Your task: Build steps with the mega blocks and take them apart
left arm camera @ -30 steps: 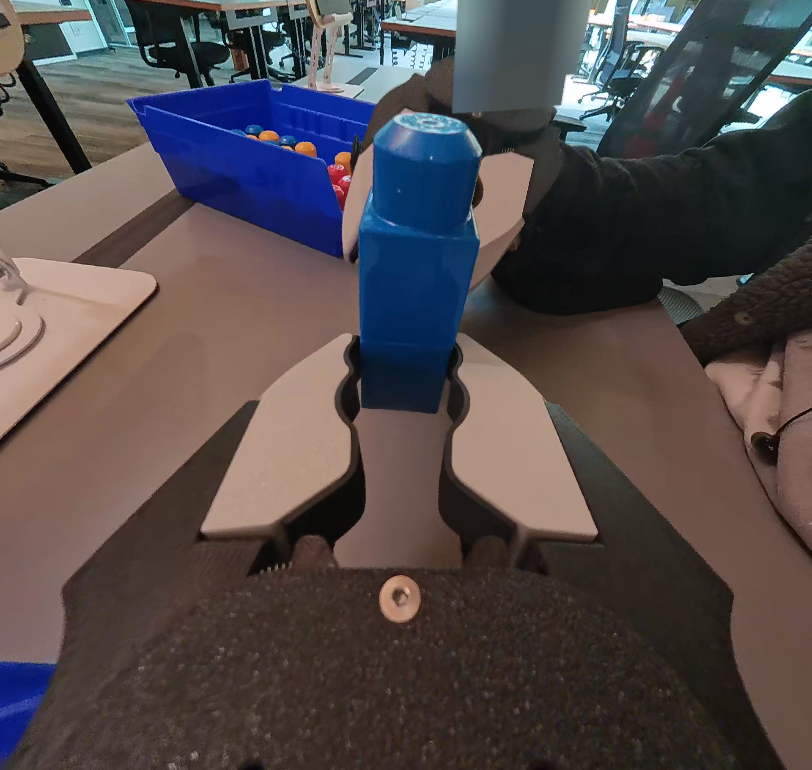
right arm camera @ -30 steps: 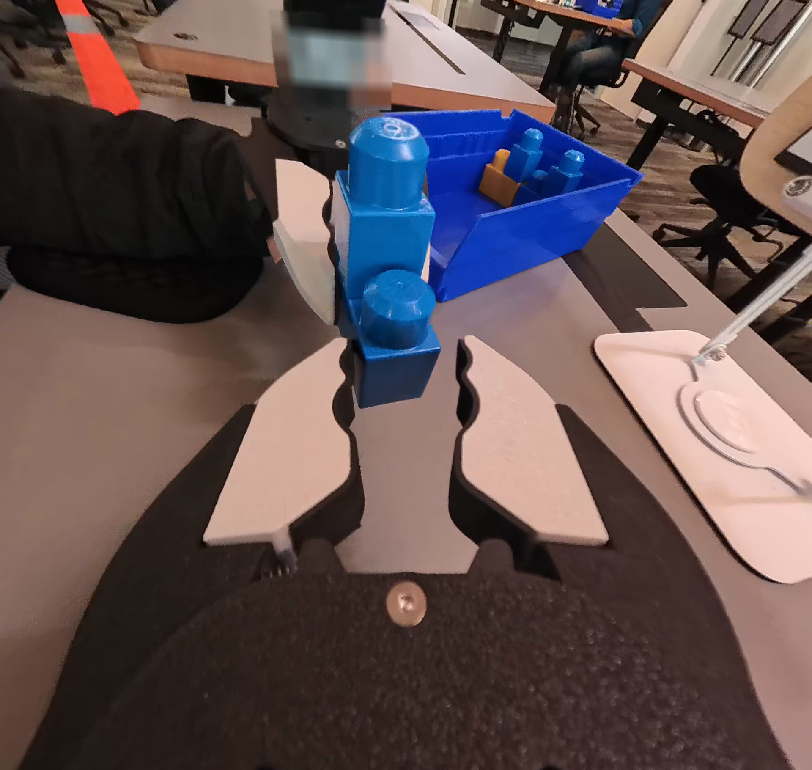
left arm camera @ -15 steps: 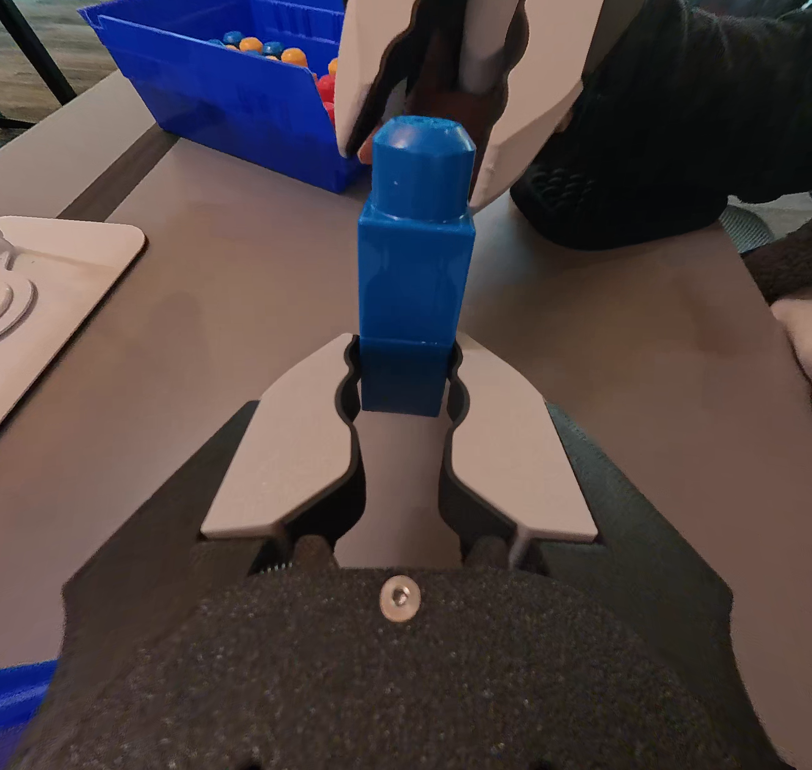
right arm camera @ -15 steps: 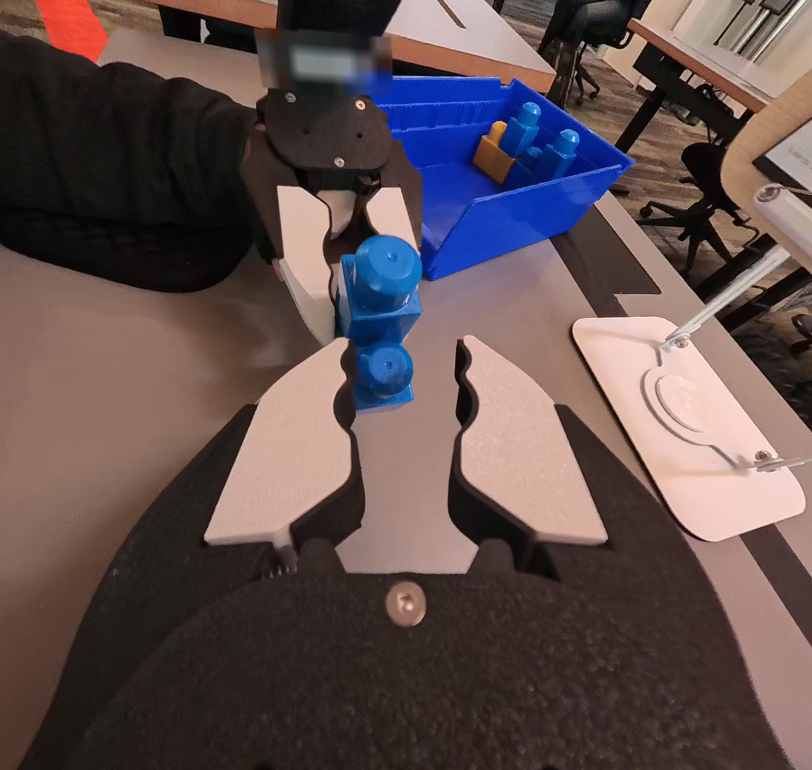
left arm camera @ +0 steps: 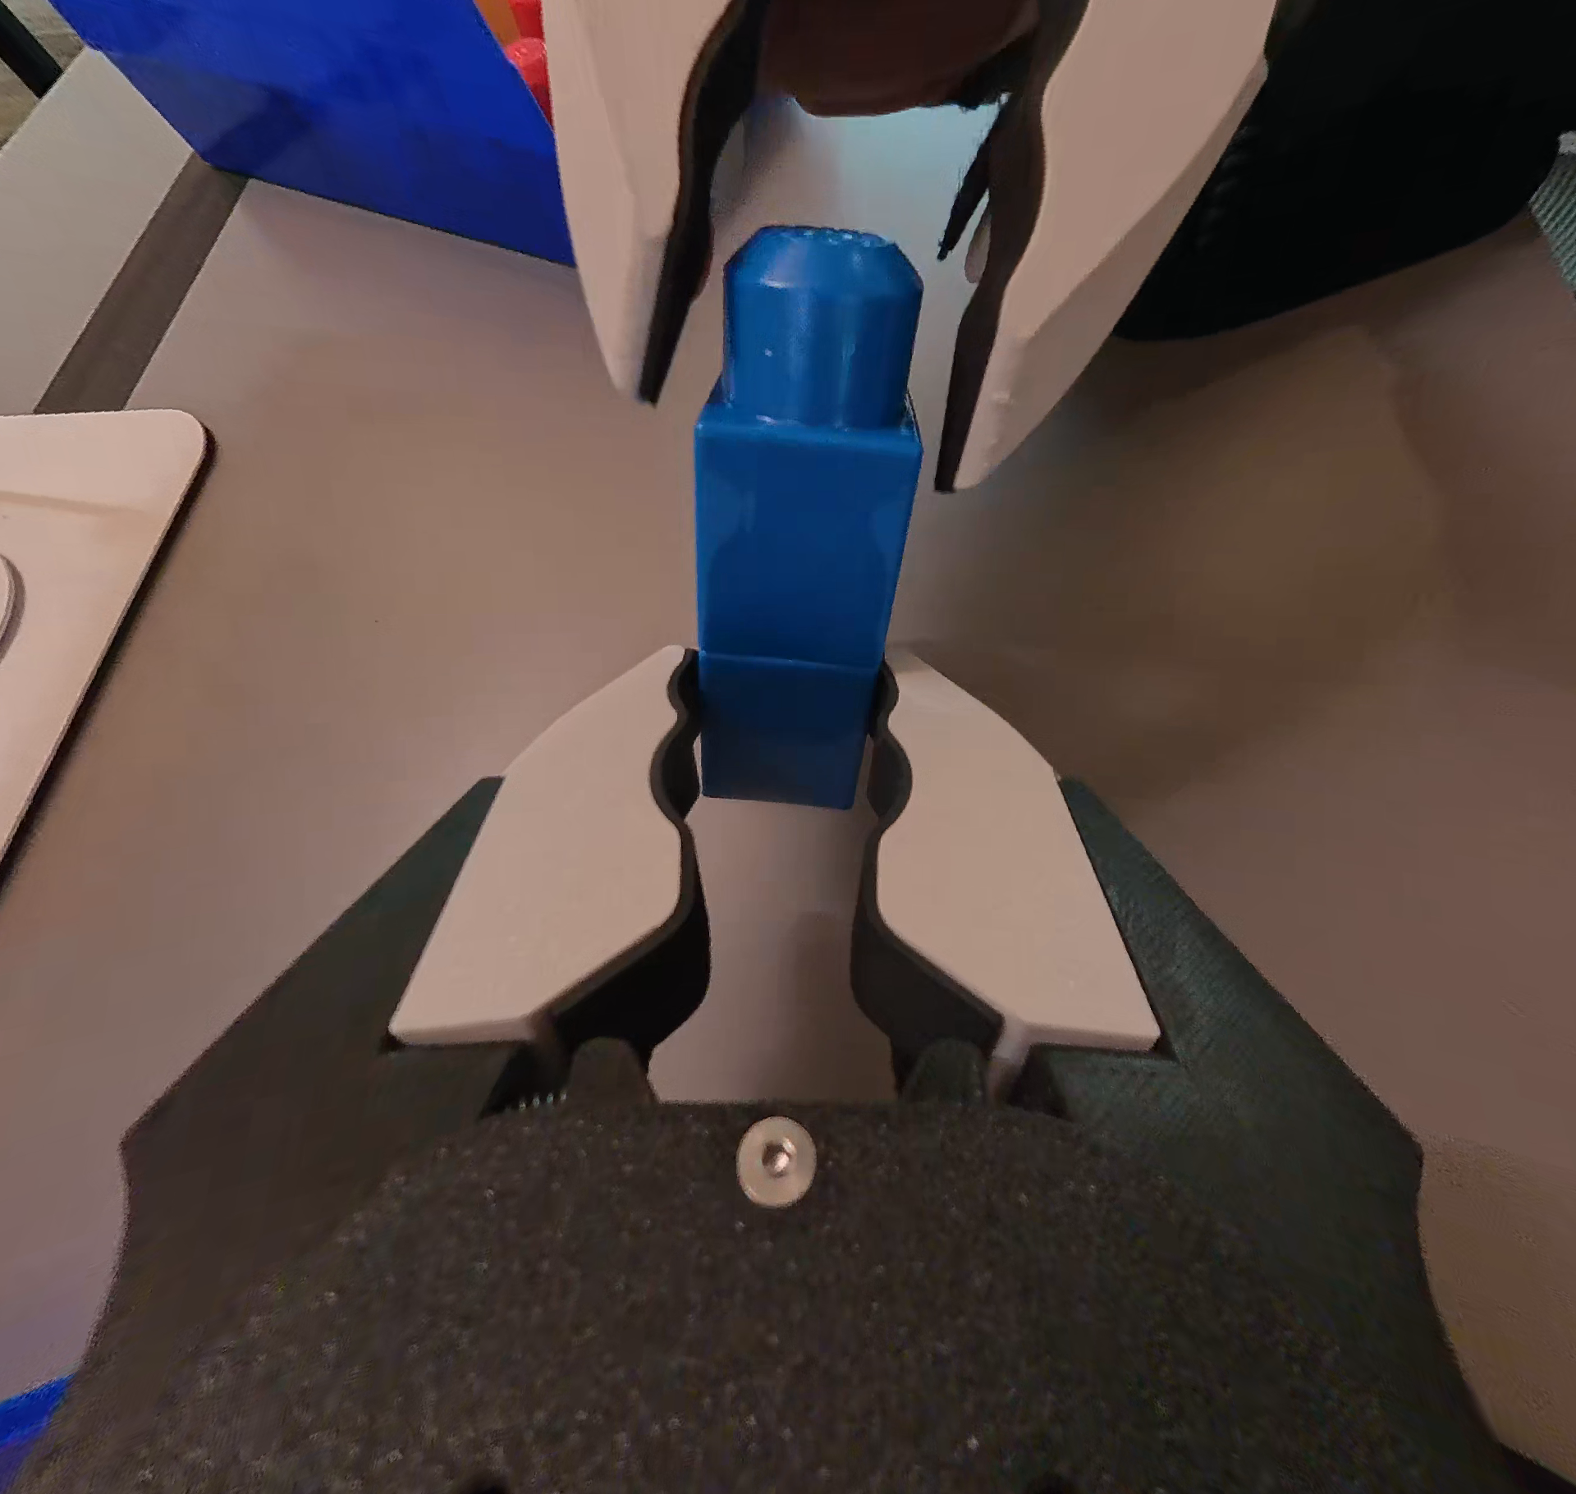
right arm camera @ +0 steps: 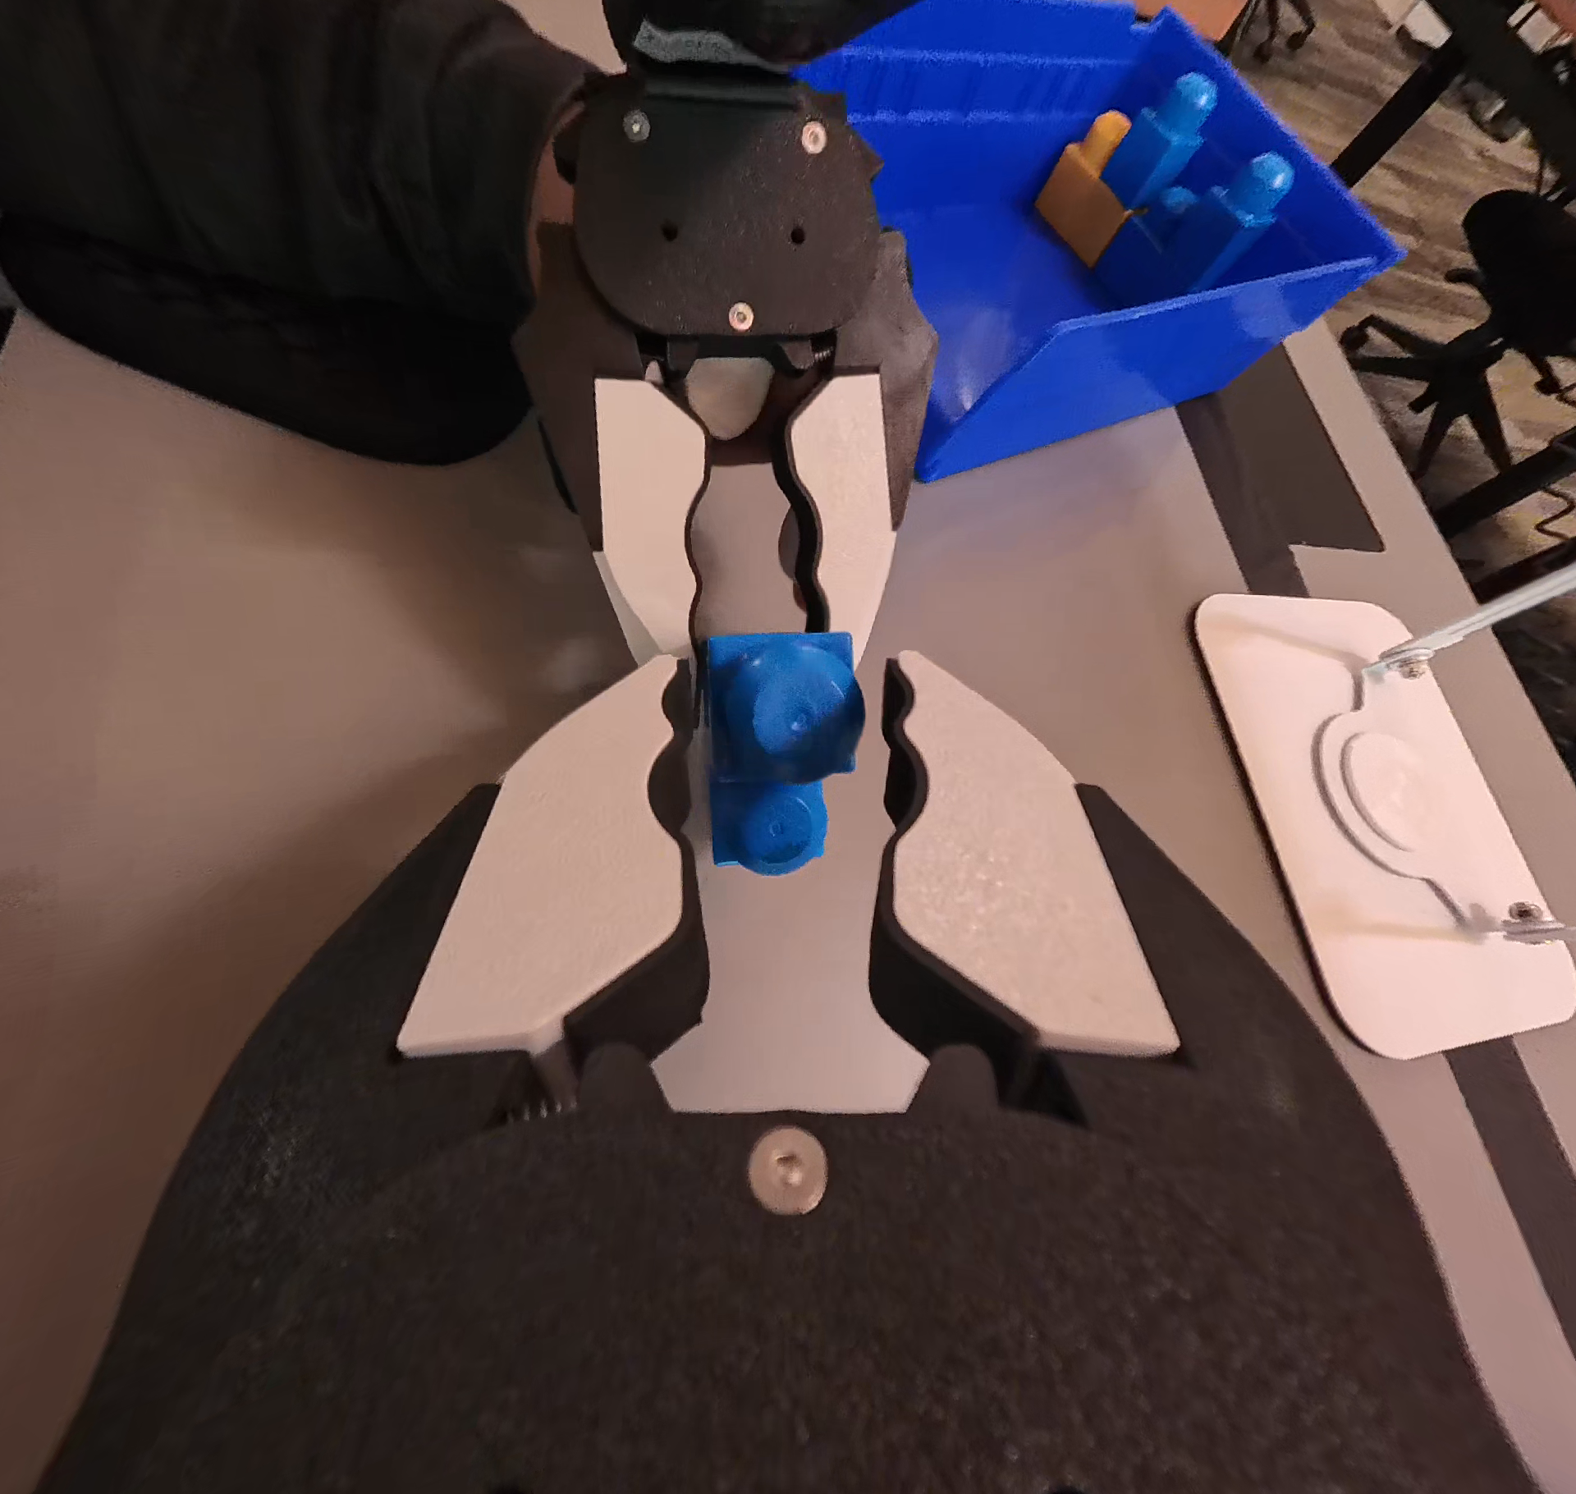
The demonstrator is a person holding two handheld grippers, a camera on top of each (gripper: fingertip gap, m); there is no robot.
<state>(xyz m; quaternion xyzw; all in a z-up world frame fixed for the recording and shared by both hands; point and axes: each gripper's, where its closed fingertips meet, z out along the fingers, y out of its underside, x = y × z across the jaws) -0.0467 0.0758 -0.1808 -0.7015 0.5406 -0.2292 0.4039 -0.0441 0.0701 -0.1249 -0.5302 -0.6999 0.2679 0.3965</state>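
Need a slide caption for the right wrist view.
Open right gripper above blue stepped blocks held by the left gripper; blue bin behind.

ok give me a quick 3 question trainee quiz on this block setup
1. True or false: the left tongs are shut on the lower blue block.
2. The right tongs are: A) shut on the upper blue block B) open around it C) inside the blue bin
3. Which colour is the one non-blue block seen in the blue bin in the right wrist view?

Key: 1 true; 2 B; 3 orange.
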